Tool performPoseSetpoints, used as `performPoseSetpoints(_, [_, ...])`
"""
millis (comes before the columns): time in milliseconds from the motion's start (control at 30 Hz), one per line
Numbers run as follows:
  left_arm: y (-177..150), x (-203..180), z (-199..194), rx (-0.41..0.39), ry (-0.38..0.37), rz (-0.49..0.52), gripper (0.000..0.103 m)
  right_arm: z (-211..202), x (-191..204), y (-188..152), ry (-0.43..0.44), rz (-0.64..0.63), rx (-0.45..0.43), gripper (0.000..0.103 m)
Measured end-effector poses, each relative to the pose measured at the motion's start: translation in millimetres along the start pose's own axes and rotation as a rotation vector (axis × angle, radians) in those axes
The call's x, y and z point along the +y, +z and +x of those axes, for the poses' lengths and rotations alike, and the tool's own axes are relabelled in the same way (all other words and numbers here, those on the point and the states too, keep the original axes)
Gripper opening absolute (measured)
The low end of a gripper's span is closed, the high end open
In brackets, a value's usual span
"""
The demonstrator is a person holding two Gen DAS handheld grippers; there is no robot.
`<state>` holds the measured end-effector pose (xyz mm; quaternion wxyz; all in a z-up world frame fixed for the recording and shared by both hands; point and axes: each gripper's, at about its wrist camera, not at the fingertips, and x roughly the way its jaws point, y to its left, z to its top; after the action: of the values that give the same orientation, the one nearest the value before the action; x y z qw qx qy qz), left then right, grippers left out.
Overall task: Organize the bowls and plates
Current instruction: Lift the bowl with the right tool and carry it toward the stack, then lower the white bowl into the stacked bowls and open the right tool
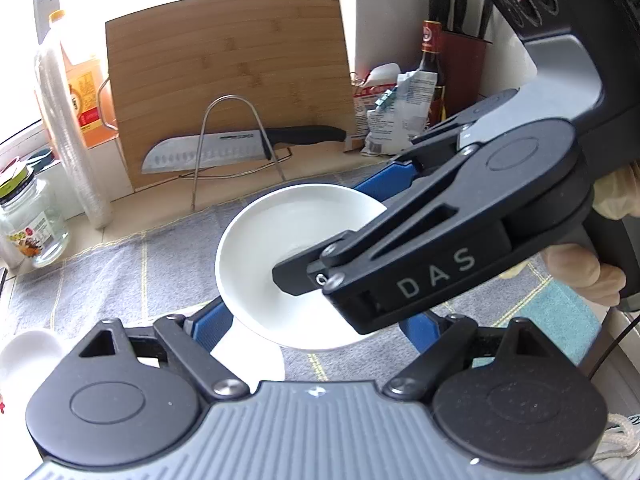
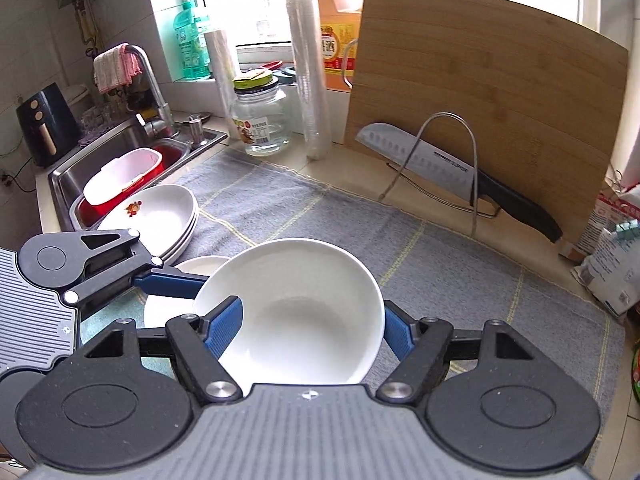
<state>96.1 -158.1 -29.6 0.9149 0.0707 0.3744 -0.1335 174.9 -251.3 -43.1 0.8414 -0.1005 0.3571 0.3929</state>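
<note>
Two grippers meet on one white bowl (image 2: 296, 312), held tilted above the grey checked cloth (image 2: 440, 256) on the counter. From the right wrist view, the right gripper (image 2: 312, 330) has its blue pads on either side of the bowl's wall, one pad lying inside against the near left wall and the other outside on the right, so it is clamped across the bowl. The left gripper (image 2: 172, 284) reaches in from the left, one blue finger meeting the bowl's far left rim. From the left wrist view the bowl (image 1: 280, 240) sits between the left gripper's (image 1: 316, 320) blue fingers, but the right tool's black body crosses in front and hides the contact, so I cannot tell whether those pads press or merely flank it. Beneath the bowl lies a white plate (image 2: 168, 308), mostly covered. A stack of plates (image 2: 160, 220) sits beside the sink (image 2: 80, 168). Behind stand a bamboo cutting board (image 2: 500, 92) and a knife (image 2: 440, 164) in a wire rack. A gloved hand (image 1: 580, 276) shows at the left view's edge, cut off.
</note>
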Motion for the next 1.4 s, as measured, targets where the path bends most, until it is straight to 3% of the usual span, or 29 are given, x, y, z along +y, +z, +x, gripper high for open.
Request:
performPoseSetpoints(500, [-24.2,45.5,-20.7,0.032,0.102,-0.085,0.089,40.9,47.0,19.1,0.096,-0.074,0.038,0.079])
performPoseSetpoints(1400, [-32.8,53.7,-8.4,0.096,0.107,-0.079,0.089,69.9,52.7,11.6,0.101,-0.073,0.115,0.08])
